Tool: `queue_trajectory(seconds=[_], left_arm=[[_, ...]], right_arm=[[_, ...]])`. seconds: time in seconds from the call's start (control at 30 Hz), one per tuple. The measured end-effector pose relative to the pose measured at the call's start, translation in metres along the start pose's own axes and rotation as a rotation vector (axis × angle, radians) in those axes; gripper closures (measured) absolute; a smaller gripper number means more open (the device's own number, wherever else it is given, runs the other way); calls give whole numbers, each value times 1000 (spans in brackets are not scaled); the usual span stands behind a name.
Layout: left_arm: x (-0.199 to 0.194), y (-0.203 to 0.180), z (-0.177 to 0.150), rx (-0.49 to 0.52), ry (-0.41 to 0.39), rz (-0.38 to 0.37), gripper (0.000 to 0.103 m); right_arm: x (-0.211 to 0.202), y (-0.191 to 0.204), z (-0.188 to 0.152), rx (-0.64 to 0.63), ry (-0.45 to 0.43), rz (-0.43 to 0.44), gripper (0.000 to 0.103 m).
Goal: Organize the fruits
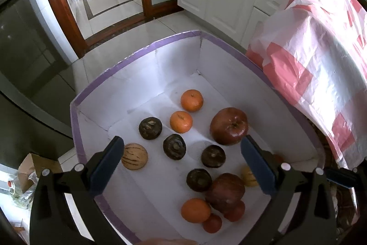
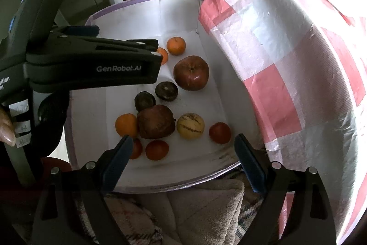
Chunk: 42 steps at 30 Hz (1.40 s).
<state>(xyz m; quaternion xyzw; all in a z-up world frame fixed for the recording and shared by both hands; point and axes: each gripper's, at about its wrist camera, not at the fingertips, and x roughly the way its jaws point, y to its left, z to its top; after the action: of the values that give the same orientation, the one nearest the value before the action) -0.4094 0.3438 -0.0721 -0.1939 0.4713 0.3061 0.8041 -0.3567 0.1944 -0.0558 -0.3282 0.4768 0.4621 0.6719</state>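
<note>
Both grippers hang with jaws spread wide and nothing between them: the left gripper (image 1: 181, 164) above the white box (image 1: 142, 75), the right gripper (image 2: 183, 153) over that box's near edge. Apples (image 1: 229, 126), oranges (image 1: 192, 100), dark round fruits (image 1: 150, 128) and striped yellow fruits (image 1: 134, 156) lie scattered on the box floor. Only the right wrist view shows a small red fruit (image 2: 219, 132) near the box's right wall, the beige blanket (image 2: 201, 210) under the box, and the left gripper from the side; a pink-and-white checked bag (image 2: 286, 61) shows in both views.
</note>
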Motion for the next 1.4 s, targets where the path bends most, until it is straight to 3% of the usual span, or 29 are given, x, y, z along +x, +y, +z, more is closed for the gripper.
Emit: queue_trajectory(seconds=[1.4], left_arm=[[14,5,3,-22,44,-29,1]], right_arm=[[10,-4,-1,6,50,2,16]])
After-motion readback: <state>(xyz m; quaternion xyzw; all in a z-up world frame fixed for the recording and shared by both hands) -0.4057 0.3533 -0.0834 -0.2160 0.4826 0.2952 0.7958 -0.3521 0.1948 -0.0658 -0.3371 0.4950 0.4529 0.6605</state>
